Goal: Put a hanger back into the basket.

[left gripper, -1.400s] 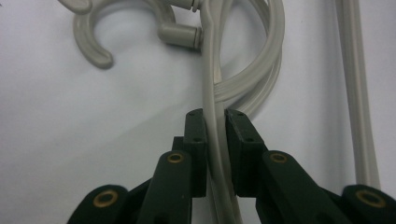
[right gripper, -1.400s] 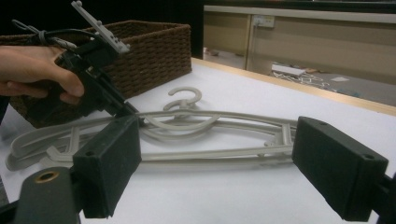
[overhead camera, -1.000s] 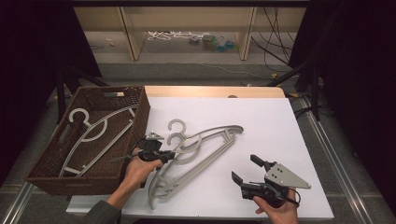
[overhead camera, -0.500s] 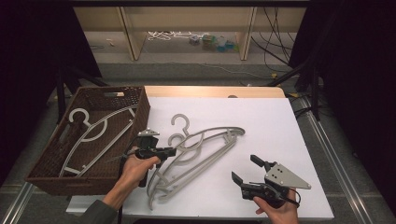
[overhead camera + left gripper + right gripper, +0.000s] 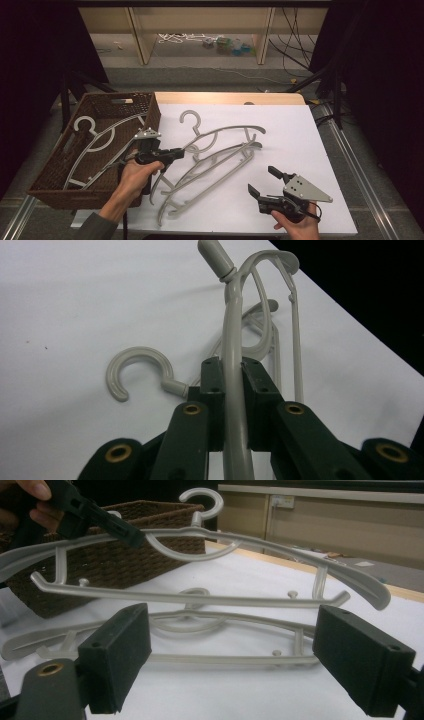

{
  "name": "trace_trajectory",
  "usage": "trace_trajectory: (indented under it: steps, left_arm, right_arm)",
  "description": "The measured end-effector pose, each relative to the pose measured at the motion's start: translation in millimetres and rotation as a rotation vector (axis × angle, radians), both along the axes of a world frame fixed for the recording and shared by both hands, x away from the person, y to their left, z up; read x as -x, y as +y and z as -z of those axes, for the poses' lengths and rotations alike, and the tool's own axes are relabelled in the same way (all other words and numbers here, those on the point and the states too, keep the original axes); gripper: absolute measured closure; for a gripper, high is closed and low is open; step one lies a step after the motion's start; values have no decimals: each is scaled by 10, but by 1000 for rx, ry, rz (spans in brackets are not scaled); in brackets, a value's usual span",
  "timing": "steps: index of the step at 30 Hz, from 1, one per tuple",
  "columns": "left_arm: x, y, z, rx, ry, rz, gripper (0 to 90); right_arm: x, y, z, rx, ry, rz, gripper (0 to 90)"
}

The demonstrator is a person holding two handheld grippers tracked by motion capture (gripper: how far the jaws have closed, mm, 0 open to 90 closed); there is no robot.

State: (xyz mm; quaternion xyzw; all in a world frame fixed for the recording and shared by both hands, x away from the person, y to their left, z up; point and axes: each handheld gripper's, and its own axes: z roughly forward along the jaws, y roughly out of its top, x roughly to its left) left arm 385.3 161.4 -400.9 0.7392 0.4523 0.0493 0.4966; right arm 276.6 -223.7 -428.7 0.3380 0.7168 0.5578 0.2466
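Lifting the hanger (image 5: 220, 137) clamped in the left gripper (image 5: 176, 153), we keep it level to clear the basket (image 5: 45, 180) rim; right gripper (image 5: 261, 182) gapes wide, idle.

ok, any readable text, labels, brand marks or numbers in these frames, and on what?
None readable.
Grey hanger clamped in the left gripper: no marking shows.
Wicker basket: the pale tag on its far wall is too small to read.
Right gripper: its grey plate bears holes, no print.
Packets on the floor by the shelf: too blurred to read.
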Motion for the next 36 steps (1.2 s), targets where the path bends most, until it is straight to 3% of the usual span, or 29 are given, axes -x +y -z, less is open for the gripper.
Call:
trace_trajectory:
  steps: [10,14,16,20,22,24,27,31,36]
  left_arm:
    - [44,307,-379,17,-61,-43,812]
    - [71,525,-555,14,-90,-70,812]
    - [72,569,-582,13,-96,-71,812]
    - [112,800,-705,-7,-116,-110,812]
    - [133,910,-749,-5,-123,-134,812]
    - [140,1027,-782,-9,-146,-142,812]
    - [134,1216,-802,12,-141,-178,813]
    - [139,1445,-817,-4,-160,-218,812]
    - [92,1753,-775,-23,-151,-285,813]
  right_arm:
    - [-12,8,12,-12,12,-4,165]
    - [-8,10,11,-2,17,3,165]
    - [-9,11,14,-1,16,2,165]
    - [-26,31,29,-22,1,-8,165]
    - [-22,21,27,-8,6,-2,165]
    - [-20,12,18,-2,11,0,165]
    - [-26,21,27,-4,6,0,165]
    - [-29,27,27,-10,10,-5,165]
    - [-29,24,26,-2,5,1,165]
